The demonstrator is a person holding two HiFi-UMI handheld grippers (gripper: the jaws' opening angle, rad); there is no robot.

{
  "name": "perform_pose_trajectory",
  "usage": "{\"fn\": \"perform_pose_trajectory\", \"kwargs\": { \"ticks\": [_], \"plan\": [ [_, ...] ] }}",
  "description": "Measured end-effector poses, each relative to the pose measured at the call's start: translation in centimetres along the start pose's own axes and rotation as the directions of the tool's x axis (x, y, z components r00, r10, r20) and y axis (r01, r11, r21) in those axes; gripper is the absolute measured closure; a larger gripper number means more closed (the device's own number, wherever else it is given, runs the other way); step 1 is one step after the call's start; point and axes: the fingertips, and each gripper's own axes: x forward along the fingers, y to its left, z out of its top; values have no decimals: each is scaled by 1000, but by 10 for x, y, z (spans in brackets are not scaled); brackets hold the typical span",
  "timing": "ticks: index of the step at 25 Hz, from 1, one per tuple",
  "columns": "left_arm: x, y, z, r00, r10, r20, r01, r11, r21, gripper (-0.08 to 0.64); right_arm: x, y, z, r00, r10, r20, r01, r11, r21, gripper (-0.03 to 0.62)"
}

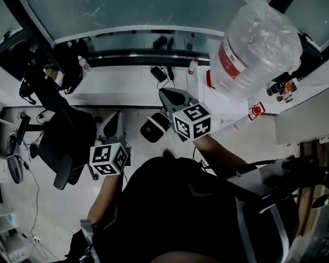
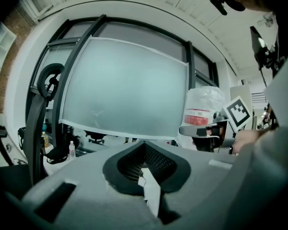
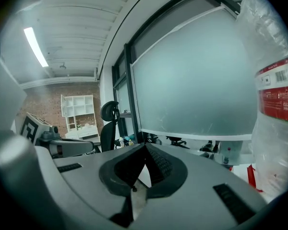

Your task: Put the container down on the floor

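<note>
- We are holding the fingers of the left gripper [image 2: 145, 151] and the right gripper [image 3: 144, 153] pinched together on nothing.
- The container [image 3: 277, 104] is standing upright just right of the right gripper, off the floor, so that arm is nearer.

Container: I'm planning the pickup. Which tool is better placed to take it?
Right. The container stands close beside the right tool; from the left tool it shows farther off, beyond the right one. Both are shut and empty.

black office chair [image 1: 66, 141] on floor | small bottle [image 1: 84, 64] on window ledge | frosted window [image 2: 125, 90]
</note>
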Motion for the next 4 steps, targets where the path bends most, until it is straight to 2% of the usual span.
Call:
{"fn": "perform_pose_trajectory", "kwargs": {
  "ticks": [4],
  "plan": [
    [2, -2, 3, 1000, 2, 5, -2, 1000, 17, 552, 2, -2, -2, 1000, 3, -3, -3, 1000, -5, 584]
  ]
}}
